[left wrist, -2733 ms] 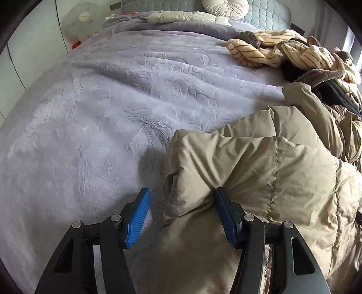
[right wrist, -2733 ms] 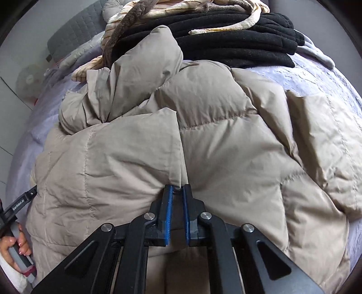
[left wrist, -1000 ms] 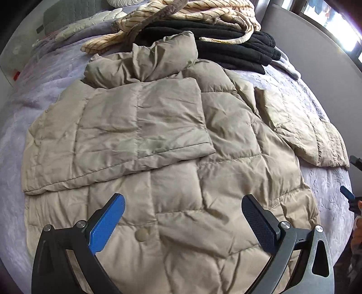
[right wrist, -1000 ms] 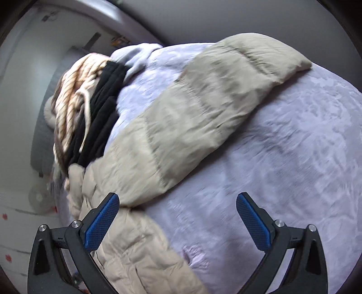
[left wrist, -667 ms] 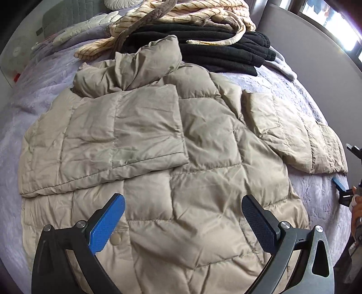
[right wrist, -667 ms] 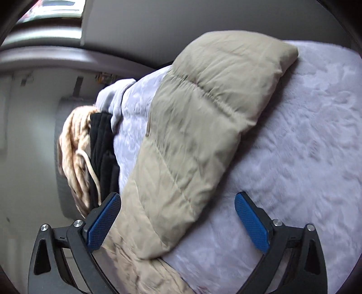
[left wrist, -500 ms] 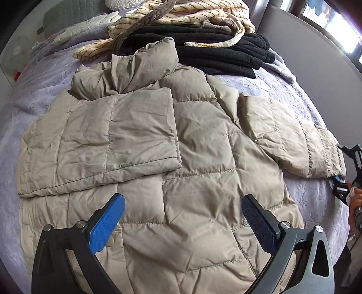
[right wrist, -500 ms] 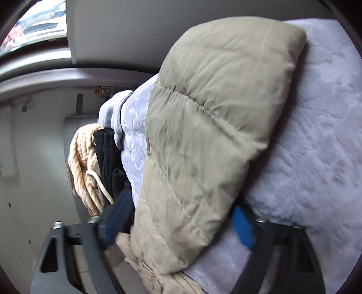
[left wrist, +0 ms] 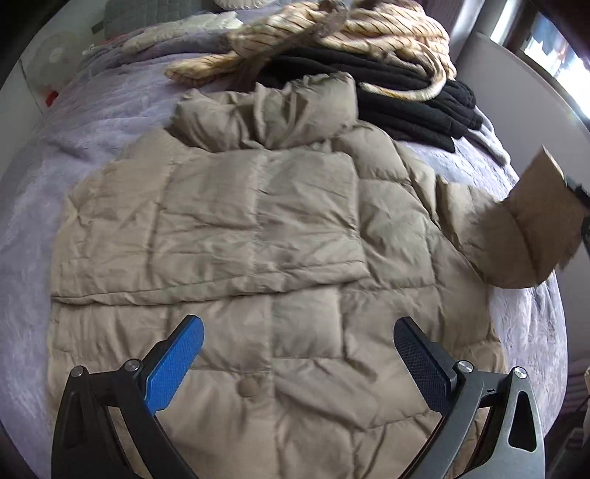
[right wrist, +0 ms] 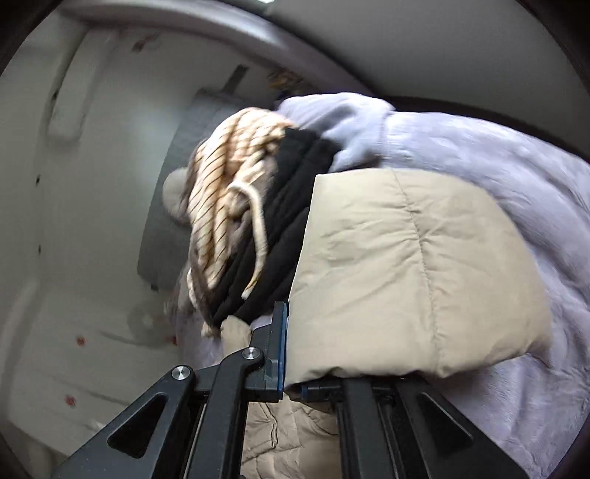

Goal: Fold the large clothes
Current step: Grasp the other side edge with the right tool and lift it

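The right gripper [right wrist: 291, 383] has closed on the sleeve [right wrist: 413, 280], lifting it.

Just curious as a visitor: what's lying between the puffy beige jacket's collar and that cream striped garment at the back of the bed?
In the left wrist view, a stack of black clothes lies between the jacket's collar and the striped garment.

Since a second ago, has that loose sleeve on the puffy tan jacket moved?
Yes. The sleeve has risen off the purple bedspread, pinched by the right gripper, and is curling inward toward the jacket.

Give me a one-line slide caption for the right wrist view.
Right hand-held gripper clamped on the beige puffer jacket's sleeve, lifting it above the lavender bedspread.
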{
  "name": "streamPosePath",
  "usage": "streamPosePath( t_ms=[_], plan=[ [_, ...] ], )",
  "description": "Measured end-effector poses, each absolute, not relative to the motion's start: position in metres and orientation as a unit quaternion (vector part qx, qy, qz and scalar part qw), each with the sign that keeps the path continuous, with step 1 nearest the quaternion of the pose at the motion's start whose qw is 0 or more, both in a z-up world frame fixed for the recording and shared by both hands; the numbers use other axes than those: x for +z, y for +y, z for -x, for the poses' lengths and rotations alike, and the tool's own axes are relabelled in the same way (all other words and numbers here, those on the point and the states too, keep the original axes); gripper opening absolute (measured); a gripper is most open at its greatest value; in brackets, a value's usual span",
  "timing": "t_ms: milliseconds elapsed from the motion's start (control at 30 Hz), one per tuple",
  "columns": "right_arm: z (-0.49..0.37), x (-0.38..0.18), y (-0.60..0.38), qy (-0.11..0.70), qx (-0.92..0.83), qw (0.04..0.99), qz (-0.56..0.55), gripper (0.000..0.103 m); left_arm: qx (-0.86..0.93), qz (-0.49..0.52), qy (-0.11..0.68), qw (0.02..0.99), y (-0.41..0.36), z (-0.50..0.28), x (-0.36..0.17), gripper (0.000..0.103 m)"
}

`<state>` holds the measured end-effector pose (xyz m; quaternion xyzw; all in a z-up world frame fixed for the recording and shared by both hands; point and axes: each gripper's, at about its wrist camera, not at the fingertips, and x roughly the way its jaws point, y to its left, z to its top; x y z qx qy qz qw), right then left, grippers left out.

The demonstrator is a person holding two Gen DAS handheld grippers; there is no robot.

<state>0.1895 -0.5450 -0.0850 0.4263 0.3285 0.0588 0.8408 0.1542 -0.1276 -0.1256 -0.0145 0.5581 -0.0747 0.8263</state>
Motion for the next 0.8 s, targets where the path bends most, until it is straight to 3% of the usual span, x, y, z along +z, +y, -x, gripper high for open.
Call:
streamPosePath(
  t_ms=[200, 367, 500, 633, 667, 733, 800],
  plan=[
    [-0.227, -0.047, -0.379, 0.358, 0.172, 0.897, -0.195, 0.006, -0.021, 0.033, 0.529, 0.848, -0.07, -0.156, -0.115, 0.103],
    [-0.236, -0.102, -0.256, 0.43, 0.218, 0.875, -0.048, 0.006, 0.032, 0.065, 0.522, 0.85, -0.017, -0.156, -0.116, 0.103],
    [-0.237, -0.164, -0.223, 0.493, 0.208, 0.845, -0.007, 0.006, 0.054, 0.077, 0.522, 0.848, 0.011, -0.155, -0.122, 0.103],
    [-0.246, -0.192, -0.231, 0.53, 0.186, 0.827, -0.024, 0.007, 0.06, 0.087, 0.527, 0.843, 0.024, -0.157, -0.132, 0.103],
    [-0.247, -0.191, -0.238, 0.534, 0.184, 0.824, -0.039, 0.011, 0.058, 0.09, 0.527, 0.843, 0.025, -0.158, -0.134, 0.103],
    [-0.246, -0.184, -0.258, 0.538, 0.18, 0.819, -0.086, 0.033, 0.055, 0.094, 0.527, 0.843, 0.025, -0.16, -0.137, 0.103],
    [-0.239, -0.174, -0.286, 0.529, 0.166, 0.818, -0.152, 0.069, 0.049, 0.097, 0.526, 0.843, 0.025, -0.164, -0.138, 0.103]
  ],
)
